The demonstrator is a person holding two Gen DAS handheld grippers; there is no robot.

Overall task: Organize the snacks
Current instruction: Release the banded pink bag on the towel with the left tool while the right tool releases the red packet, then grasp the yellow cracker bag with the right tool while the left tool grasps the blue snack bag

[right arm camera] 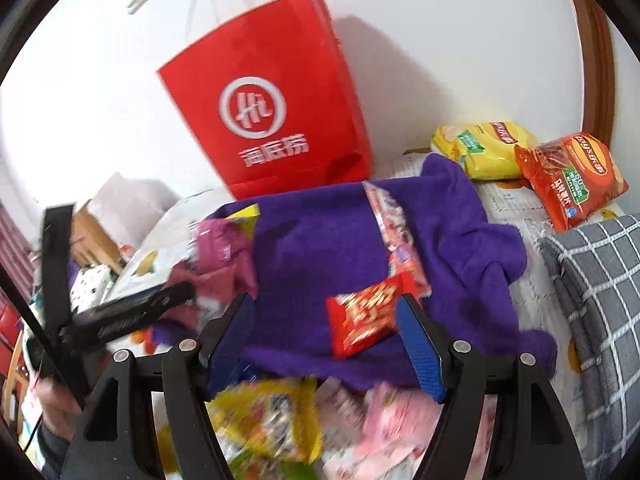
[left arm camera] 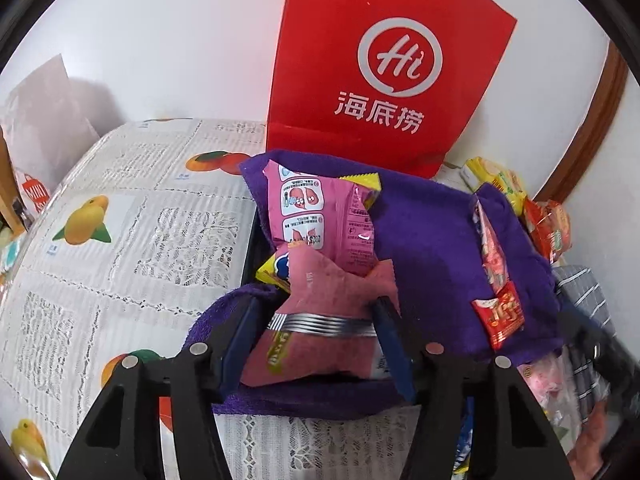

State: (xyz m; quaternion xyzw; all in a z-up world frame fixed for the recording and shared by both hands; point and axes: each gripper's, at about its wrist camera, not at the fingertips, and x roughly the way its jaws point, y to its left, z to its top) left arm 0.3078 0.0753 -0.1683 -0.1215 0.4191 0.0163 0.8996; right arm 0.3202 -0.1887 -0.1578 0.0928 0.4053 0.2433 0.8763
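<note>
Over on the left, the worktop [left arm camera: 120, 220] wears a lace cover printed with fruit, and nothing sits on that stretch. Next along, the left tongs [left arm camera: 320, 332] are clamped on a dusty-pink snack packet [left arm camera: 320, 308]; both blue pads press into its sides and the wrapper buckles between them. It sits at the near edge of a bin draped in purple cloth [left arm camera: 432, 240], so I'd guess it is being fed in beside the brighter pink packet [left arm camera: 320, 216] already standing there. The cloth seems meant as a liner, folded over the rim so packets slide in without snagging.

Behind the bin a red paper bag [left arm camera: 384, 68] stands upright against the wall, well out of the working space.

Further right, the right tongs [right arm camera: 326, 332] stand apart, gripping nothing. A red packet [right arm camera: 366, 320] lies on the cloth between their pads, touching or nearly touching the right one; the blur keeps me from telling which. A long strip of sachets [right arm camera: 394, 236] trails from it over the bin's divider. It looks like the next candidate for lifting.

At the far right, a yellow crisp bag [right arm camera: 484, 152] and an orange-red crisp bag [right arm camera: 572, 176] lie unsorted by a grey checked cushion [right arm camera: 600, 300].
</note>
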